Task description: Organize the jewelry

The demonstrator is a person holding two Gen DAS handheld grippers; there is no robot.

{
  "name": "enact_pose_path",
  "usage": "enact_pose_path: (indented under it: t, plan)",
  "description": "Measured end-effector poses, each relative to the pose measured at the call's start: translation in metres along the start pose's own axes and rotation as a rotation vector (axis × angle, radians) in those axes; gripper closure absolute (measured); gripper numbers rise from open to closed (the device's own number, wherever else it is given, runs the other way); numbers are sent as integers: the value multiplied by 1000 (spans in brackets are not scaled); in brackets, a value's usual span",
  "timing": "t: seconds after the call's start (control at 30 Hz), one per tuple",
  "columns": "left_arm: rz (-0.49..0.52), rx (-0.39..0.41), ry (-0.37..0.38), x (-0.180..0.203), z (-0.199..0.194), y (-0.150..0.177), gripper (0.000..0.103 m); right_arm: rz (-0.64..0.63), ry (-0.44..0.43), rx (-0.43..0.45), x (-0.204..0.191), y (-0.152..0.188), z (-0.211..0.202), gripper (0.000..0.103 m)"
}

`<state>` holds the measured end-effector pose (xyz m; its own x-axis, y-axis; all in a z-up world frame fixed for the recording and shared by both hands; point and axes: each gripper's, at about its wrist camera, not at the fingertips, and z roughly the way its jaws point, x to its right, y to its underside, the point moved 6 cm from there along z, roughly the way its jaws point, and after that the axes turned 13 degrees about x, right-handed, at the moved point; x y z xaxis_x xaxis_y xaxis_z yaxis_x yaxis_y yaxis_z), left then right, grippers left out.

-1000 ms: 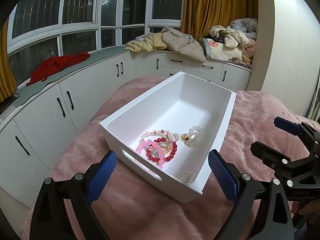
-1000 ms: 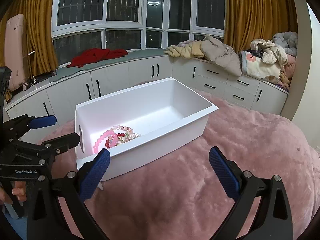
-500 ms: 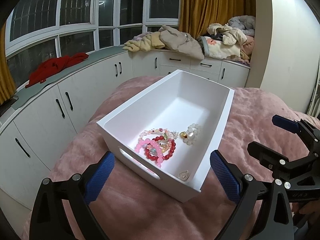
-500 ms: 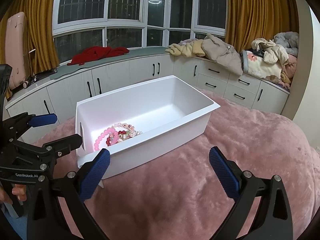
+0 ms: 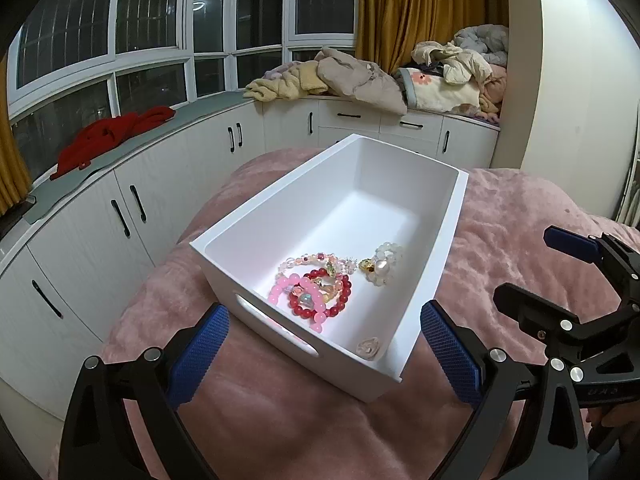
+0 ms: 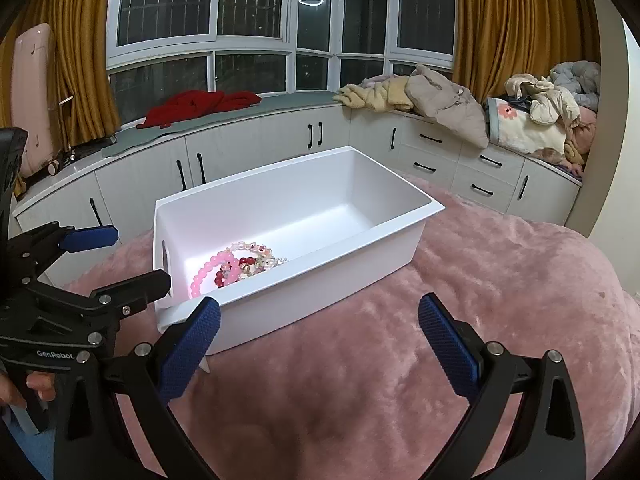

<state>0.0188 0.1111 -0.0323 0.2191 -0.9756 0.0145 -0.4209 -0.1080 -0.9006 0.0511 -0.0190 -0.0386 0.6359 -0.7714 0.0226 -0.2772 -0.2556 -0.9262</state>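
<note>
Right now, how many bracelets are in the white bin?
4, maybe more hidden: pink bracelet overlapping red bracelet, clear beaded bracelet behind them, white pearl bracelet apart, all inside the white bin.

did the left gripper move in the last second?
Yes, slightly. In the left wrist view the white bin and window cabinets both sit lower and nearer, so the left gripper edged forward, tilting up.

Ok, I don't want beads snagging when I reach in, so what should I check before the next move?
1. Left gripper open, holding nothing: ok.
2. Right gripper open, holding nothing: ok.
3. White bin upright on the pink blanket: ok.
4. Bracelets untangled: not ok, several lie overlapped in a pile.
5. Pearl piece separate from the pile: cannot tell.
6. Small pale item in the bin's near corner, clear of the rest: ok.
</note>
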Motion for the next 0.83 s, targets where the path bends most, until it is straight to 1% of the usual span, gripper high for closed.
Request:
enact_pose_path:
  t: [0.13, 0.47, 0.63, 0.7, 0.83]
  plan:
    - [-21, 3, 14, -3, 0, 1, 5, 9, 0, -5, 0, 1, 1, 5]
    - [-29, -3, 30, -3, 0, 4, 5, 14, -4, -10, -1, 3, 2, 5]
    - [-29, -12, 16, -7, 2, 5, 5, 15, -3, -8, -1, 4, 2, 5]
    - [-20, -14, -5, -7, 3, 5, 5, 17, 0, -8, 0, 5, 2, 5]
    - [-8, -17, -3, -6, 3, 6, 5, 21, 2, -6, 1, 5, 2, 5]
